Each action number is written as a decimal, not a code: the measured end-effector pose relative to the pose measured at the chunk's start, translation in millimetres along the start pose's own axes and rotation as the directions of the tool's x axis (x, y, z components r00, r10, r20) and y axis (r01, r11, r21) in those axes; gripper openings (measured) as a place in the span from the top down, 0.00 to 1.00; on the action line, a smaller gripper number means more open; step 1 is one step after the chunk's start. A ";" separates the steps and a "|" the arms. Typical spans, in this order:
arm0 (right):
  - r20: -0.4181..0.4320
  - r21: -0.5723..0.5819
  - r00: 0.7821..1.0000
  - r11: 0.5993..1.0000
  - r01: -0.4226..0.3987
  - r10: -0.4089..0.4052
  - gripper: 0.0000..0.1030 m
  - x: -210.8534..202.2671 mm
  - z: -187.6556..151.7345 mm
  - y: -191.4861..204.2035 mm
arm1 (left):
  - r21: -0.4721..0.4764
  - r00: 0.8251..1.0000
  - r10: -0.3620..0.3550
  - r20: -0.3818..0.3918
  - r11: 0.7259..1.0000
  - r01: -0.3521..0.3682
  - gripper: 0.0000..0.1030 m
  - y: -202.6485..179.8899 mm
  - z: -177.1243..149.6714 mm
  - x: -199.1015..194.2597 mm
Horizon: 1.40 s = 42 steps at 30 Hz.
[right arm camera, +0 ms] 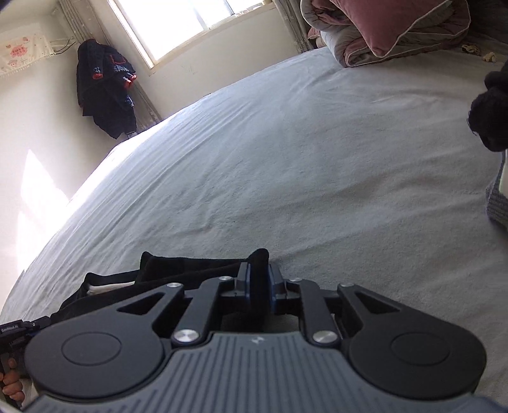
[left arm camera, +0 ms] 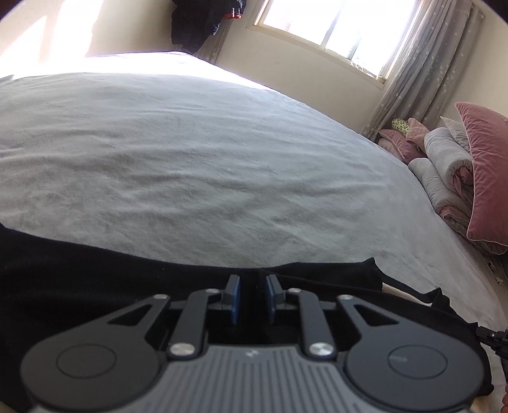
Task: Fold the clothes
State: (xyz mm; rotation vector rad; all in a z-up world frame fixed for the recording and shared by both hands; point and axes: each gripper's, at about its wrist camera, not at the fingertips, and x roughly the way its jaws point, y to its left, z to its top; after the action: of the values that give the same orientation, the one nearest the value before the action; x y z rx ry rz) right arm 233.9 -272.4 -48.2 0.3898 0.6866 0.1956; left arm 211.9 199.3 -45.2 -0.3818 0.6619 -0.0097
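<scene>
Here both grippers' fingers pinch the black garment (right arm camera: 190, 270): left gripper (left arm camera: 253, 286), right gripper (right arm camera: 258, 279).

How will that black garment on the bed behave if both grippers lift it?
Probably floppy: the black garment lies in soft folds on the bed, so it should sag between the left gripper and right gripper. It looks thin, likely light. The right gripper's pinched ridge suggests it bunches easily.

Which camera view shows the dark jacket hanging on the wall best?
The right wrist view: the dark jacket hangs there whole, in the corner beside the window. The left wrist view shows only its lower part, cut off by the top edge.
</scene>
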 end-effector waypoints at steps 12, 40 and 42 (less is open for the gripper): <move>-0.103 -0.116 0.995 0.993 -0.026 0.014 0.67 -50.7 -52.6 12.0 | 0.093 0.993 0.041 -0.109 0.995 -0.031 0.85 -30.5 -26.9 -7.8; -0.027 -0.175 0.999 0.984 -0.036 0.032 0.53 -84.7 -65.4 67.4 | -0.351 0.745 0.666 -0.035 0.690 -0.633 0.34 114.7 -18.2 -91.7; -0.028 -0.174 0.999 0.984 -0.037 0.033 0.53 -84.8 -66.6 69.7 | -0.381 0.743 0.669 -0.014 0.684 -0.622 0.34 118.7 -17.3 -90.0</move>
State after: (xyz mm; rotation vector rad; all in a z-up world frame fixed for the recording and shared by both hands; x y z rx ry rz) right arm 122.9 -215.5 -17.5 0.2323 0.6819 0.2921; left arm 117.0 315.5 -45.2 -0.4816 0.6422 0.8340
